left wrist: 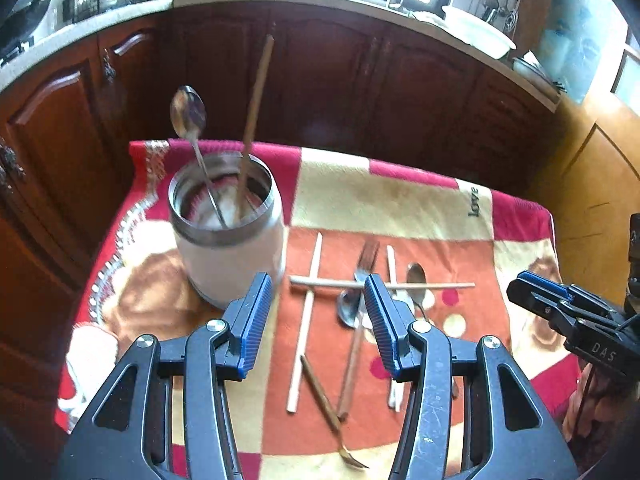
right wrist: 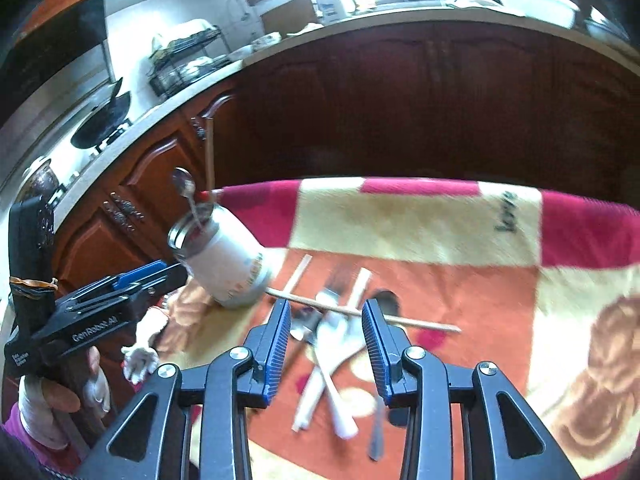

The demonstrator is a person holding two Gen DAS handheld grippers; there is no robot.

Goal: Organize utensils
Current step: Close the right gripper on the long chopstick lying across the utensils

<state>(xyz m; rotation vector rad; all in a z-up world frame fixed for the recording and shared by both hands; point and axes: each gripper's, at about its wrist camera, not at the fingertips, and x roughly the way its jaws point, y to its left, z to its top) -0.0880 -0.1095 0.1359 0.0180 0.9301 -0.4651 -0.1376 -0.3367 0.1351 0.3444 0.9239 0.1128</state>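
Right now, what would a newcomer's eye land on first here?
Probably the steel-rimmed canister at the back left of the patterned cloth, with a spoon and a chopstick standing in it. Next, the criss-crossed utensil pile to its right, under both open grippers.

White steel-rimmed holder (left wrist: 228, 256) on a red, cream and orange patchwork cloth (left wrist: 400, 204); blue-padded black tools.

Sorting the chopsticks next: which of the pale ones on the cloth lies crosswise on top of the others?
The pale chopstick running left to right beside the steel container. It crosses over the fork and the two lengthwise chopsticks, which point away from the camera.
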